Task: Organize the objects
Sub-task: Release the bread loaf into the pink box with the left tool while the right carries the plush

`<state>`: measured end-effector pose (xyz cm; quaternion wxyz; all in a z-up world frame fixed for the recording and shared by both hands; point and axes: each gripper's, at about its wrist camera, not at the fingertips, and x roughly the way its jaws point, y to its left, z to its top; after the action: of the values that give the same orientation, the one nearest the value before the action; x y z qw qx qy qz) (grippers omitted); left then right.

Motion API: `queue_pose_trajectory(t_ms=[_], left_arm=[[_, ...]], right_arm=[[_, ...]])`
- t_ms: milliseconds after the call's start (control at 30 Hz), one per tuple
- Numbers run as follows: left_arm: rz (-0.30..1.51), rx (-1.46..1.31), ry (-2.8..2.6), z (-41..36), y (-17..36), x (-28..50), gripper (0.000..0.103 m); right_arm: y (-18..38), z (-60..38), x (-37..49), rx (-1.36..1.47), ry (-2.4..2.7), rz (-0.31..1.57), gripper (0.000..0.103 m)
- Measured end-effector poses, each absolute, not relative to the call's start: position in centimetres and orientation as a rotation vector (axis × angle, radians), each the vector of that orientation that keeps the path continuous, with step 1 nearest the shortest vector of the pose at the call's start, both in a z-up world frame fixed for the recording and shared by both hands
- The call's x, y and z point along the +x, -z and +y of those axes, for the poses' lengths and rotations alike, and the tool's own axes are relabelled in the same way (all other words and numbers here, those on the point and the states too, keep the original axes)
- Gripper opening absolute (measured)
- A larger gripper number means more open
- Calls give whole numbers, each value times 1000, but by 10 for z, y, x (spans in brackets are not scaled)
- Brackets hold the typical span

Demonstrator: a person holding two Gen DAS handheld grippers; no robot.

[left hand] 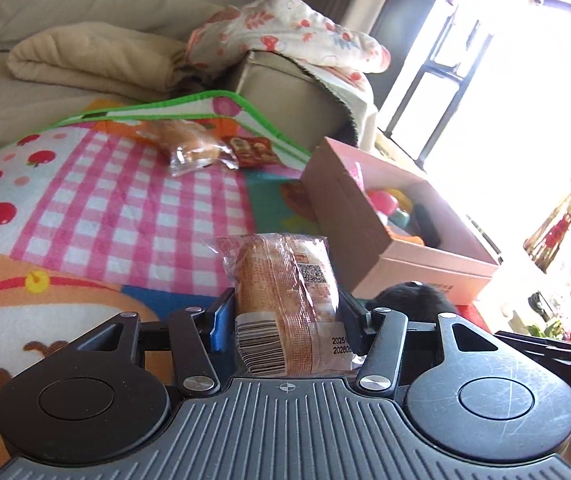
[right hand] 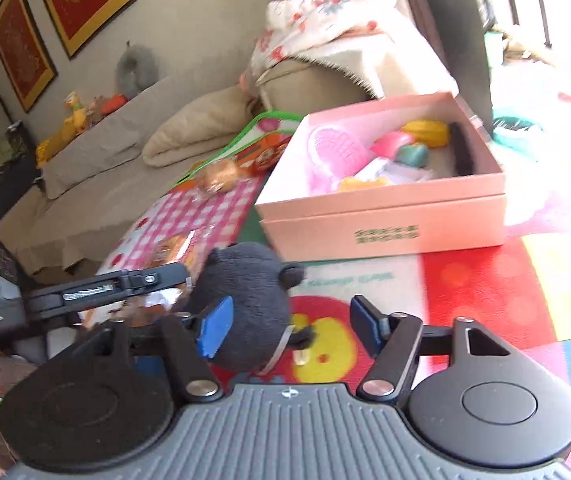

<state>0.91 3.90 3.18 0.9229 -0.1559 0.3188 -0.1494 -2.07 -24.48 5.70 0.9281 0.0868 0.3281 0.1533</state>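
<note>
My left gripper (left hand: pixel 285 312) is shut on a wrapped bread packet (left hand: pixel 281 304) with a barcode, held above the colourful play mat (left hand: pixel 105 208). The pink cardboard box (left hand: pixel 369 232) stands just right of it, holding several toys. My right gripper (right hand: pixel 291 326) is open, its jaws spread wide around a black plush toy (right hand: pixel 251 304) that lies on the mat (right hand: pixel 485 292) against the blue left pad (right hand: pixel 215 330). The box (right hand: pixel 381 216) sits just beyond the plush. The left gripper (right hand: pixel 125 284) shows at the left of the right wrist view.
Another wrapped bun (left hand: pixel 189 146) and a small red snack packet (left hand: pixel 251 152) lie at the mat's far edge. A beige sofa (left hand: pixel 45 92) with folded blankets (left hand: pixel 97 60) and a floral cloth (left hand: pixel 293 32) lies behind. A bright window (left hand: pixel 505 100) is at the right.
</note>
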Motion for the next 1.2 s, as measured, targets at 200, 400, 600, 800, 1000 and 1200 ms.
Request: queue_pose_trajectory(t_ms=[200,400,600,800,1000,1200], left_arm=[[638,-258,337,4,-56,10,58],[656,-305,320,15,-57,15,58],[632,-352,262,47,-60,20,58],[614,-420,198,76,-57,10,58],[615,-391,182,85,-58,4,58],[621,-322,135,89,-54,-15,58]], right_arm=[[-47,-265,-45,82,-192,633,92],[-55,-251,-44,21,-250,620,100],[-73,-188,-11,-42,-366,613,101],[-51,-127,-6,-171,-438,631,101],[-39,-106,-2,-190,-496,675,98],[-26,-92,8,-229,-479,673,85]])
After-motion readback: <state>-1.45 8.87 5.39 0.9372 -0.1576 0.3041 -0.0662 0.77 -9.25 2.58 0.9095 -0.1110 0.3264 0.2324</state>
